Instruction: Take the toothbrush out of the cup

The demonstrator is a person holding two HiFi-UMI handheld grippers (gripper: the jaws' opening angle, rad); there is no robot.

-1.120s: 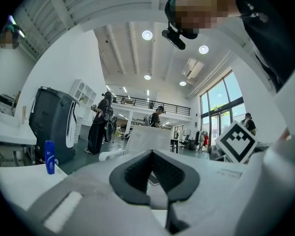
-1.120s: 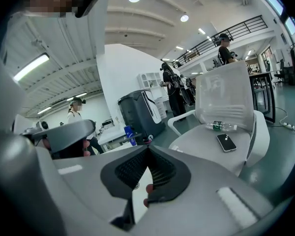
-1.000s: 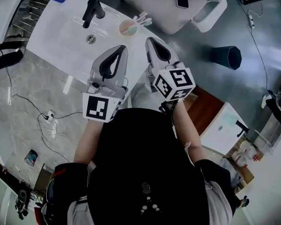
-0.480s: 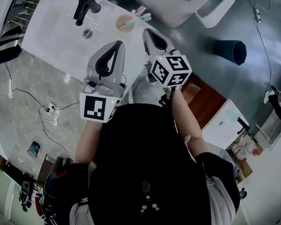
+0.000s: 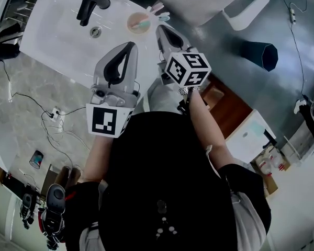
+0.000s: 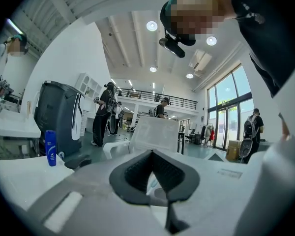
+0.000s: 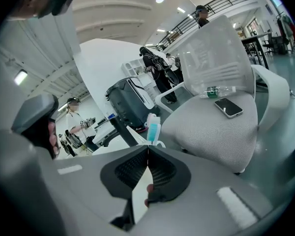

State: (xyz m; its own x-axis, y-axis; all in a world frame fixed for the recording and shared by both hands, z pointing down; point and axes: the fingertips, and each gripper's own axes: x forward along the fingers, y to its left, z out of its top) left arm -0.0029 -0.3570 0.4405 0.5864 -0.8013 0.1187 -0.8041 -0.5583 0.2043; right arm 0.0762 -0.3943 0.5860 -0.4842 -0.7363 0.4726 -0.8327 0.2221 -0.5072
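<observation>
Toothbrush sits in cup on white counter — left tool, right tool both closed, empty.

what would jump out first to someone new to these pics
Two grey grippers with black-and-white marker cubes fill the head view's middle: the left gripper and the right gripper, jaws together. Just beyond their tips, a pink cup with toothbrushes stands on the white sink counter.

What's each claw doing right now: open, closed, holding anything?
Left claw: closed, holding nothing.
Right claw: closed, holding nothing.
</observation>
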